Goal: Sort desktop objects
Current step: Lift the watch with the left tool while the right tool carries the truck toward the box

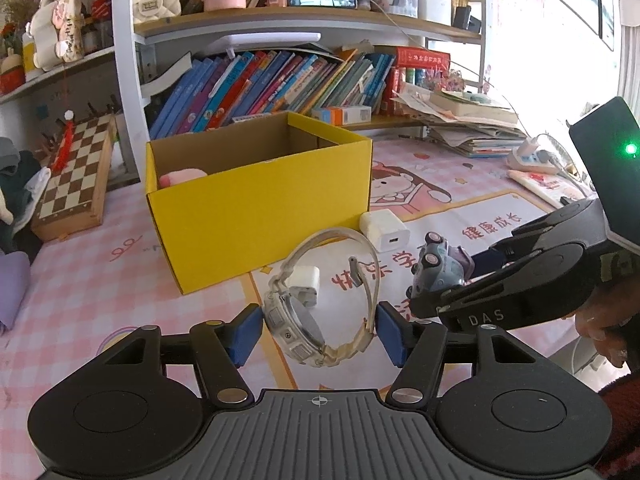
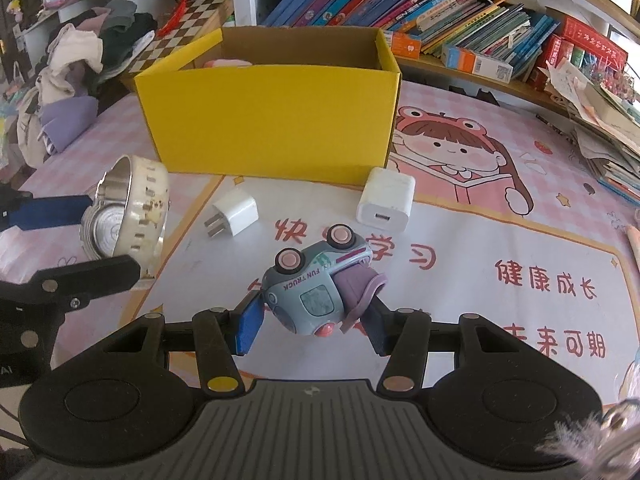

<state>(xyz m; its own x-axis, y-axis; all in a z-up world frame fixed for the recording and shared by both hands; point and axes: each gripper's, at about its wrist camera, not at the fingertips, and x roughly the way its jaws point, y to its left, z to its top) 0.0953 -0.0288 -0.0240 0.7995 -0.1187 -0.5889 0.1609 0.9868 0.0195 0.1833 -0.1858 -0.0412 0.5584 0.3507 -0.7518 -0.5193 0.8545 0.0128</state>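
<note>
My left gripper (image 1: 320, 332) is shut on a pale wristwatch (image 1: 320, 300), its blue pads (image 1: 250, 332) pressing the case on one side and the strap on the other. The right wrist view shows the watch (image 2: 128, 212) raised off the mat at the left. My right gripper (image 2: 316, 328) is shut on a grey-blue toy truck (image 2: 316, 284), tipped on its side with its pink wheels up; the same truck (image 1: 438, 264) shows at the right of the left wrist view. An open yellow box (image 1: 260, 216) (image 2: 272, 120) stands behind, with something pink (image 1: 180, 178) inside.
Two white chargers lie on the cartoon mat before the box: a large one (image 2: 386, 200) and a small one (image 2: 234, 214) with prongs. A chessboard (image 1: 76, 176) sits left of the box, clothes (image 2: 80, 80) beyond it. Bookshelves and a paper stack (image 1: 472, 120) line the back.
</note>
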